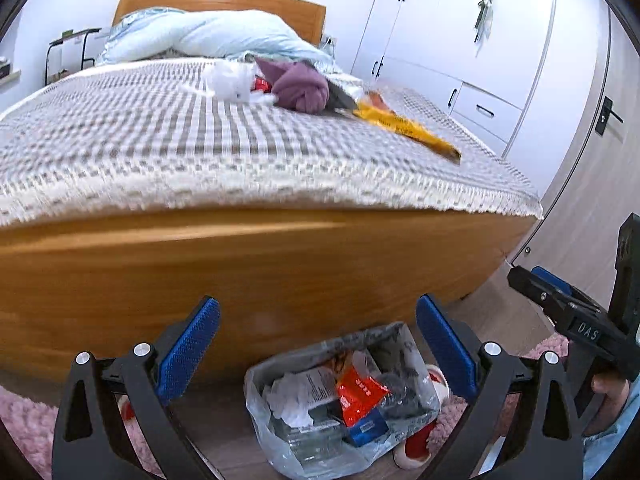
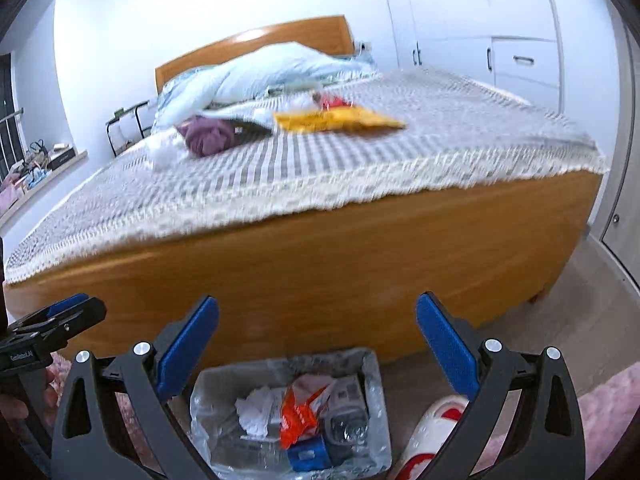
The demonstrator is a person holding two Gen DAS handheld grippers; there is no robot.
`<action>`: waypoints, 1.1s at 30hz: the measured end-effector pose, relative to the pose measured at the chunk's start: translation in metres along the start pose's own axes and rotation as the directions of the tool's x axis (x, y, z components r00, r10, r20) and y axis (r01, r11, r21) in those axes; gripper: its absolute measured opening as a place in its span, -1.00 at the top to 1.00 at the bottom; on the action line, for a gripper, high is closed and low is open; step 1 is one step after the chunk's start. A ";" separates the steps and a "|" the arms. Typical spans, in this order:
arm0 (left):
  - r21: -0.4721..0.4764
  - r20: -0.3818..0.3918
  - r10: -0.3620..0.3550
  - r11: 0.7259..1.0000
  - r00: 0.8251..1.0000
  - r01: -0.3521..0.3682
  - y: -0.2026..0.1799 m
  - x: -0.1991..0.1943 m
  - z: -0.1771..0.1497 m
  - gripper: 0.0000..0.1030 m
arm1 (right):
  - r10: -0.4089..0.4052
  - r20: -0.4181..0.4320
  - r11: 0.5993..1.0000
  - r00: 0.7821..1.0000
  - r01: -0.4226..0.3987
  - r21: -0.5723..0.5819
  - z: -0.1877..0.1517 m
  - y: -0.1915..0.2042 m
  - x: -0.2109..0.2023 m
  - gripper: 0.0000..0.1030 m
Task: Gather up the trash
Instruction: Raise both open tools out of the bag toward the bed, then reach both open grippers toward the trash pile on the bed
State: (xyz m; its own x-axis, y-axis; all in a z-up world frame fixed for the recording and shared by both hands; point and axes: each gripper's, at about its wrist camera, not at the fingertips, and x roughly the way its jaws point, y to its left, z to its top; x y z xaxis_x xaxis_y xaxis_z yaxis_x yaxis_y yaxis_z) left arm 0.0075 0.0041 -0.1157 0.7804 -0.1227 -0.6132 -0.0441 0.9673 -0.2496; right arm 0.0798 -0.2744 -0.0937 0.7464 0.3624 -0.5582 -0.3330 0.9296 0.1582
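Trash fills a clear bag (image 1: 340, 408) that lines a bin on the floor at the foot of the bed (image 1: 240, 272). Inside lie crumpled white paper (image 1: 294, 394), an orange wrapper (image 1: 358, 392), a blue carton (image 1: 366, 428) and clear plastic. The left gripper (image 1: 318, 350) hangs above the bag with its blue pads (image 1: 188, 350) spread wide and nothing between them. The right gripper (image 2: 318, 350) is likewise wide and empty, also over the bag, and it shows at the right edge of the left wrist view with a hand (image 1: 608, 390) on its handle.

More trash lies on the checked bedspread (image 1: 140, 128): a yellow packet (image 1: 404, 124) toward the right side of the bed, a white plastic scrap (image 1: 228, 80) and a small red wrapper (image 1: 262, 85) beside a purple cloth (image 1: 300, 88). A pale blue duvet (image 1: 208, 34) is heaped against the wooden headboard (image 1: 224, 0). Both views are blurred, so print on the packets cannot be read.

A red-and-white slipper (image 2: 434, 428) lies just right of the bag, on wood flooring next to a pink rug (image 2: 608, 408). White wardrobes (image 1: 460, 32) stand along the right wall, and a black-framed side table (image 1: 68, 52) stands left of the headboard.
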 end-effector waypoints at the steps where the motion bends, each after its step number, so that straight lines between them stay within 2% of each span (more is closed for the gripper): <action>1: 0.001 0.006 -0.002 1.000 1.000 0.002 0.000 -0.002 0.002 -0.85 | -0.002 0.009 1.000 1.000 0.002 -0.002 0.003 0.000 -0.001 -0.84; 7: 0.020 0.079 -0.006 1.000 0.997 0.005 -0.003 -0.016 0.023 -0.85 | -0.032 0.106 0.998 0.994 0.038 -0.049 0.024 0.002 -0.014 -0.84; 14: 0.048 0.166 -0.012 0.999 0.986 0.004 -0.007 -0.027 0.054 -0.85 | -0.030 0.197 0.996 0.980 0.046 -0.080 0.054 -0.003 -0.024 -0.84; 18: 0.063 0.226 -0.021 0.998 0.974 0.007 -0.008 -0.034 0.074 -0.85 | -0.012 0.222 0.996 0.975 0.030 -0.079 0.069 -0.008 -0.024 -0.84; 24: 0.091 0.297 -0.030 0.996 0.954 0.003 -0.012 -0.036 0.100 -0.85 | -0.030 0.266 0.995 0.963 0.053 -0.081 0.091 -0.011 -0.015 -0.84; 33: 0.117 0.334 -0.037 0.993 0.942 -0.003 -0.016 -0.025 0.121 -0.85 | -0.029 0.292 0.994 0.956 0.058 -0.091 0.113 -0.008 0.001 -0.84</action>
State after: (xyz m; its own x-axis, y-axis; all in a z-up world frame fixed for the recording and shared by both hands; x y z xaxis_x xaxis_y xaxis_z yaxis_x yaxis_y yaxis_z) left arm 0.0644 0.0187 -0.0060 0.9448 -0.0772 -0.3185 0.0270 0.9869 -0.1589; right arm 0.1482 -0.2743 -0.0037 0.8915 0.3393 -0.3003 -0.3403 0.9389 0.0508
